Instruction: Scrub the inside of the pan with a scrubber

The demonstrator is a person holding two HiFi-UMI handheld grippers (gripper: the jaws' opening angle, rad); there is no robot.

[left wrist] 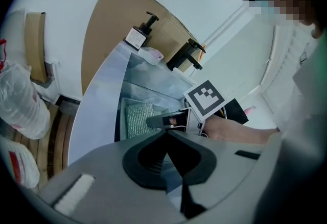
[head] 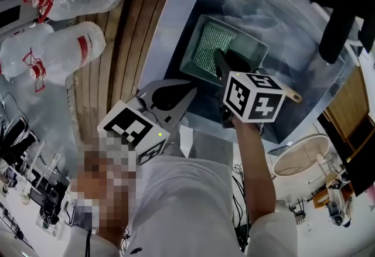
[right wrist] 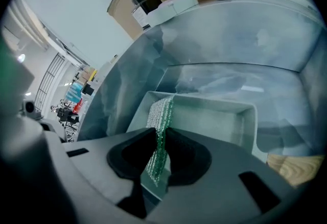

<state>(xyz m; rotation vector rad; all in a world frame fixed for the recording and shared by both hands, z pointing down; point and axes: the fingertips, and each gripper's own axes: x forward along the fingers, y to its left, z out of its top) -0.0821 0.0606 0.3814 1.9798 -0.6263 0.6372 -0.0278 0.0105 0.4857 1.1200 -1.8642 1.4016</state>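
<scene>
- Head view showed the sink (head: 304,68) from above; the rectangular pan (head: 253,50) lay flat on its floor, long side running upper left to lower right;
- left gripper (head: 190,89) hung by the sink's near rim, apart from the pan; its own view showed the jaws closed together on nothing;
- right gripper (head: 220,61) reached into the pan; only its own view showed the green mesh scrubber (right wrist: 159,131) pinched edge-on between narrowly parted jaws, long axis pointing toward the pan's far wall.

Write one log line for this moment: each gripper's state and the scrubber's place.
left gripper: shut, empty | right gripper: shut on scrubber | scrubber: inside pan | pan: in sink
</scene>
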